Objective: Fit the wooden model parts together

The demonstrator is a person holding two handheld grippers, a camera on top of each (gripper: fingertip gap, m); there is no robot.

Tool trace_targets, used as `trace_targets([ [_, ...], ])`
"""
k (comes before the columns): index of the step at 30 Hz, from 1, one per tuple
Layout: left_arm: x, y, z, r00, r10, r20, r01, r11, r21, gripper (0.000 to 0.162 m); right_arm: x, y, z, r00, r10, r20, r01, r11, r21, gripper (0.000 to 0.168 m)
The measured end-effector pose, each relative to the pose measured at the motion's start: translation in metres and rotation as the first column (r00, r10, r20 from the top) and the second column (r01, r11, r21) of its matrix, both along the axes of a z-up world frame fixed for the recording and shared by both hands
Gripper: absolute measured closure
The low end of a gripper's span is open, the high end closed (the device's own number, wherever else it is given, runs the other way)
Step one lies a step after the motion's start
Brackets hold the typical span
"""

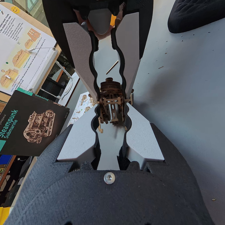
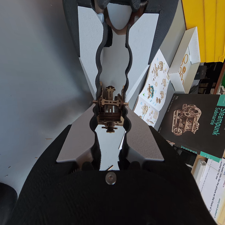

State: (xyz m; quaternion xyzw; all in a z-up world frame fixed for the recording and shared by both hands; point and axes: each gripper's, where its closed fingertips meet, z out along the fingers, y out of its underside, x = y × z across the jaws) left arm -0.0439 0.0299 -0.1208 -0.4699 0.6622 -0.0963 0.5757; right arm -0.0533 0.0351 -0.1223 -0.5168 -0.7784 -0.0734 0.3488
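A small brown wooden model assembly [image 1: 111, 103] with stacked discs, a cross axle and slotted uprights is held above the grey table [image 1: 176, 115]. My left gripper [image 1: 112, 106] comes from the bottom of its view and is shut on the model's sides. My right gripper [image 1: 111, 96] comes in from the top and clamps the same model from the opposite end. In the right wrist view my right gripper [image 2: 109, 107] is shut on the model [image 2: 109, 113], and the left gripper [image 2: 111, 96] faces it from above.
A black and teal kit box [image 1: 31, 121] [image 2: 194, 121] and an open instruction booklet [image 2: 154, 92] lie beside the work. A thin wooden stick [image 1: 112, 67] lies on the table. A white tray [image 2: 182, 68] with ring parts and a yellow bin [image 2: 205, 30] stand farther off. My two grippers' fingertips are within a few centimetres of each other.
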Motion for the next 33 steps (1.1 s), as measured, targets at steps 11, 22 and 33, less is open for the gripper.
trace_targets([
  [11, -0.0016, 0.0021, 0.0063, 1.0, -0.001, 0.025, -0.002, 0.995, 0.101, 0.124, -0.0016, 0.0026, 0.0053, 0.998, -0.003, -0.056, 0.005, 0.999, 0.05, 0.13],
  [22, -0.0029, -0.0005, 0.0057, 1.0, 0.002, 0.008, -0.004, 0.988, 0.157, 0.124, -0.0041, -0.0006, 0.0049, 0.993, 0.019, -0.116, -0.016, 1.0, 0.027, 0.129],
  [33, -0.0054, -0.002, 0.007, 1.0, 0.009, 0.01, -0.011, 0.985, 0.175, 0.124, -0.0068, -0.001, 0.0072, 0.988, 0.016, -0.156, -0.005, 0.998, 0.067, 0.126],
])
